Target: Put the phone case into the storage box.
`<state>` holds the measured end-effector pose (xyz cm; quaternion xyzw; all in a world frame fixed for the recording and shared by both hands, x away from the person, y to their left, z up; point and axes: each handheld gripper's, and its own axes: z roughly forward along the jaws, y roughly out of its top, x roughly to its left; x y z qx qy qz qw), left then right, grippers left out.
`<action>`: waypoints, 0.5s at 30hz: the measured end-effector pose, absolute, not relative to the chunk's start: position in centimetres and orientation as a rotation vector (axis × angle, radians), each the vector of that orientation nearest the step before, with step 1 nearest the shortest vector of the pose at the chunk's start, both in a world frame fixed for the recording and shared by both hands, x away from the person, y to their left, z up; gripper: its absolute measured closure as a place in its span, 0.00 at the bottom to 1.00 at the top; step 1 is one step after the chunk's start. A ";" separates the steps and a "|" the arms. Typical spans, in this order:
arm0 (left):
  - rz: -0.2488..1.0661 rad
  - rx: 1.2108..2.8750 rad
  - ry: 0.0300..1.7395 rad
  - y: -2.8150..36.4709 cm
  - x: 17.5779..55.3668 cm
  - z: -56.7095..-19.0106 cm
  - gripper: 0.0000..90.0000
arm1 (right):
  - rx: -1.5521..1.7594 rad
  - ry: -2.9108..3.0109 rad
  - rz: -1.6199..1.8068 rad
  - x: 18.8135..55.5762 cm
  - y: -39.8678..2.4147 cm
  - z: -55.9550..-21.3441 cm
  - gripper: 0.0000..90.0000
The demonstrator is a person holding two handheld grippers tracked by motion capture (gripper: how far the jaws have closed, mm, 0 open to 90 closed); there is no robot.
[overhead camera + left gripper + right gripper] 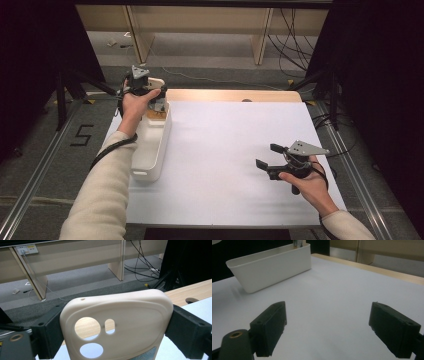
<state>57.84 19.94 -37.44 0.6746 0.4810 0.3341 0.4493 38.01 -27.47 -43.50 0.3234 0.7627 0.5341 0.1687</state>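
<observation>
My left gripper (143, 86) hangs over the far end of the white bin (150, 150), shut on a cream phone case (156, 81). In the left gripper view the case (117, 312) stands upright between the two black jaws of that gripper (117, 336), which press on its two sides; its camera cut-outs face me. My right gripper (267, 155) rests low over the white table top (220, 150) at the right, open with nothing between its fingers. In the right gripper view this gripper (334, 325) has its jaws wide apart over bare white surface.
The long white bin (269, 265) lies along the table's left edge, with a small brownish item (158, 113) at its far end. A wooden strip (230, 95) borders the table's far side. Beyond it are grey floor, cables and desk legs.
</observation>
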 end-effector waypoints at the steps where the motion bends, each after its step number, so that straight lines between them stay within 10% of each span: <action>1: 0.826 1.671 1.189 19.9 57.9 -37.4 0.12 | 0.919 2.169 1.519 38.0 -27.5 -43.5 0.17; 15: 0.820 1.675 1.201 19.9 58.3 -37.8 0.12 | 0.923 2.175 1.519 38.0 -27.5 -43.6 0.17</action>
